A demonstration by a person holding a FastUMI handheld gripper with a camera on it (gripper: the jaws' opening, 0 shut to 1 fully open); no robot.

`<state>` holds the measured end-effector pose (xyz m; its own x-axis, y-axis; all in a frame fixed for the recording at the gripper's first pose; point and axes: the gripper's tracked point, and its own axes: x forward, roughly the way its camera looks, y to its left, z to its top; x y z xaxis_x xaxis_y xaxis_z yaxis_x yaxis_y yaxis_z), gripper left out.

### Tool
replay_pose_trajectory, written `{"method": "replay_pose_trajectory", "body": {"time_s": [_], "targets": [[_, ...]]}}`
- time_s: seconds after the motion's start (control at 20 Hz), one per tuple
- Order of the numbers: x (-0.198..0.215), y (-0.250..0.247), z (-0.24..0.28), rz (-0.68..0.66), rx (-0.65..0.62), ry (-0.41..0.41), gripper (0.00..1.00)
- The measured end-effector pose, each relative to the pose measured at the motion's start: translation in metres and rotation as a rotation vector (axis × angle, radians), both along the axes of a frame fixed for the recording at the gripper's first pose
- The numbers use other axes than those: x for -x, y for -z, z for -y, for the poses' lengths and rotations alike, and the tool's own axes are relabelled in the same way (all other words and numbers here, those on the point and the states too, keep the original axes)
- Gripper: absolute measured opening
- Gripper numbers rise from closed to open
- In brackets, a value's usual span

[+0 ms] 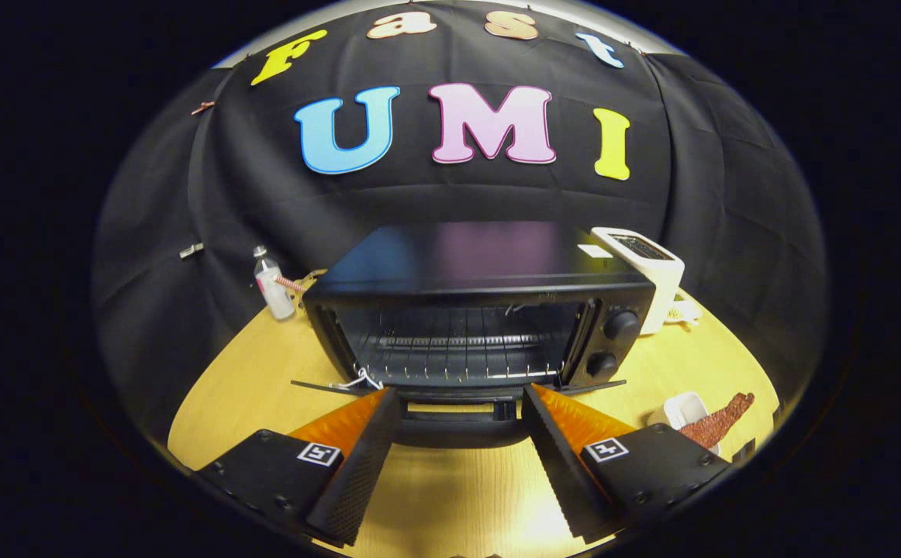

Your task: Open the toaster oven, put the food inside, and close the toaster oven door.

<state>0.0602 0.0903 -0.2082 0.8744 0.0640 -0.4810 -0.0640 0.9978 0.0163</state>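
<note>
We see the claw (460,403) released, fingers spread wide, nothing between them; just ahead, the toaster oven (481,310) stands with its door (458,415) dropped flat; the food (718,422) lies on a plate (683,409) beside the right finger; bare table (450,496) lies between the fingers.

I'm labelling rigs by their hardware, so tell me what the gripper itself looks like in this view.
The gripper has two long, wedge-shaped fingers whose inner faces carry a fine ribbed, grippy texture. Each finger runs back to a flat black block fastened with small screws, and each block bears a small square black-and-white marker. No cables or sleeve are visible.
</note>
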Motion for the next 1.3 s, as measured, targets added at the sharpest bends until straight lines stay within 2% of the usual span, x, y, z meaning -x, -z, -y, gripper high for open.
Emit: {"method": "replay_pose_trajectory", "body": {"time_s": [0.35, 0.45, 0.65, 0.9, 1.05, 1.3], "targets": [[0.047, 0.065, 0.009, -0.179, 0.052, -0.074, 0.98], [0.052, 0.064, 0.011, -0.17, 0.052, -0.083, 0.98], [0.069, 0.031, 0.037, -0.107, 0.077, -0.098, 0.99], [0.082, -0.032, 0.105, -0.032, 0.067, -0.029, 0.99], [0.082, -0.071, 0.16, 0.013, 0.06, 0.046, 0.99], [0.078, -0.088, 0.247, 0.008, 0.0, 0.173, 0.99]]}}
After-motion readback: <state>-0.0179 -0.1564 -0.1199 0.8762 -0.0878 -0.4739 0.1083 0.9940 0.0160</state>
